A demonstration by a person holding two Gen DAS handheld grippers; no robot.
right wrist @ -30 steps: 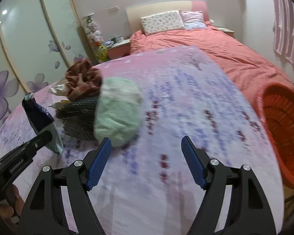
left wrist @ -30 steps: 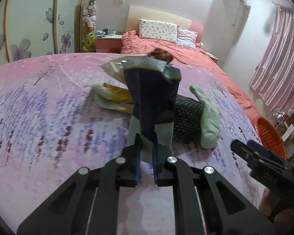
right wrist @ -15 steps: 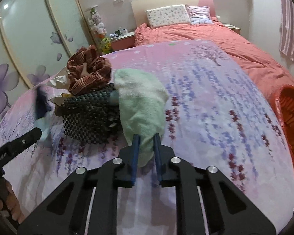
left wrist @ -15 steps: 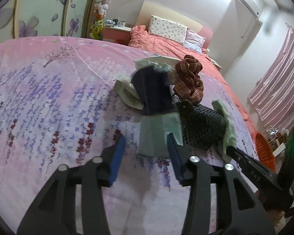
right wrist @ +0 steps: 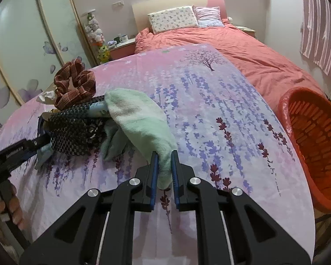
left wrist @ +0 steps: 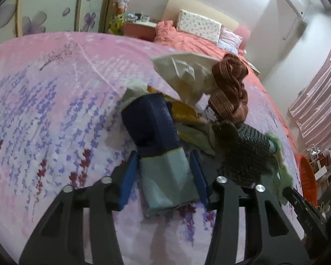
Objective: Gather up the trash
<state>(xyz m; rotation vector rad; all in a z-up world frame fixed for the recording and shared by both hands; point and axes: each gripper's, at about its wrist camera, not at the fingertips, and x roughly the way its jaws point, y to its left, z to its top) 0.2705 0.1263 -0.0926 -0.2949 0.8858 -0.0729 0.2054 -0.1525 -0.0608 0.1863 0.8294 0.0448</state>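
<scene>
A dark blue and pale teal snack bag (left wrist: 158, 152) lies on the floral cloth between the open fingers of my left gripper (left wrist: 164, 172), which is not clamped on it. Behind it lie a crumpled pale wrapper (left wrist: 185, 77), a yellow wrapper (left wrist: 183, 110), a brown scrunchie (left wrist: 230, 88) and a black checked pouch (left wrist: 245, 152). My right gripper (right wrist: 164, 172) is shut on the near end of a light green sock (right wrist: 141, 119), next to the pouch (right wrist: 75, 128) and scrunchie (right wrist: 75, 86).
An orange basket (right wrist: 313, 141) stands off the table's right edge; it also shows in the left wrist view (left wrist: 306, 181). A bed with a salmon cover (right wrist: 242, 50) lies behind. The left gripper's arm (right wrist: 15, 152) reaches in from the left.
My left gripper let go of the blue bag, which now lies flat between its opened fingers. My right gripper closed on the green sock.
</scene>
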